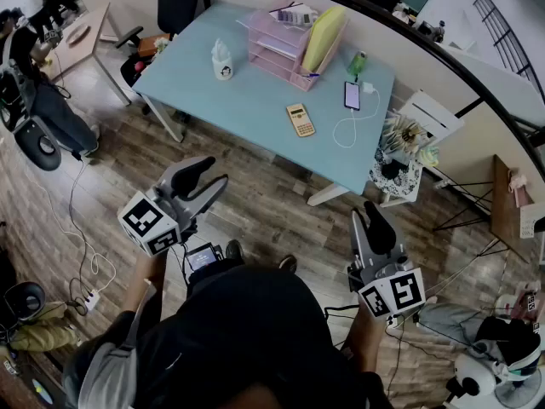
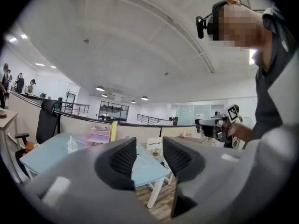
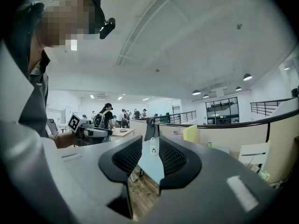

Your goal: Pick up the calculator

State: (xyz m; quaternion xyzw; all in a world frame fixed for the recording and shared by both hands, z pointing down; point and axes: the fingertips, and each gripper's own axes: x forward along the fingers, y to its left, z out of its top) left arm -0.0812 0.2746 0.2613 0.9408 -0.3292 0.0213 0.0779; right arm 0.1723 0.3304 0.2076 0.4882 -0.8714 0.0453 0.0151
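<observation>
Standing on the brown wood-plank floor (image 1: 255,194), I am well short of the long pale-blue table (image 1: 247,100), which fills the top of the head view. On its far side sits a pink plastic stacking letter tray (image 1: 277,54) with a soft yellow folder (image 1: 324,34) leaning against it.

My left gripper (image 1: 210,175) is out in front of me over the floor. Its black ribbed pads (image 2: 124,158) stand apart and hold nothing; only the table corner shows through the gap. My right gripper (image 1: 368,213) is also over the floor, and its jaws are drawn almost together, leaving a narrow slit that is empty too. Both point roughly level, across the room, not down at the tabletop.

Smaller things lie on the table: a white bottle (image 1: 222,61) near the left end, a dark phone (image 1: 352,95) on a looping white cable (image 1: 345,130), and a flat tan calculator (image 1: 300,119). The calculator lies face up on bare tabletop, between the pink tray and the near edge, just beside the cable but apart from it.

I judge the calculator to be light and stiff, a thin hard-plastic slab with smooth sides that could slip. Because it lies flat, I would take it across its narrow width, with the pads on the two long edges near the middle so that it does not tip. The tips would have to come down to the tabletop. I would squeeze gently and keep clear of the keys, the display and the cable.
</observation>
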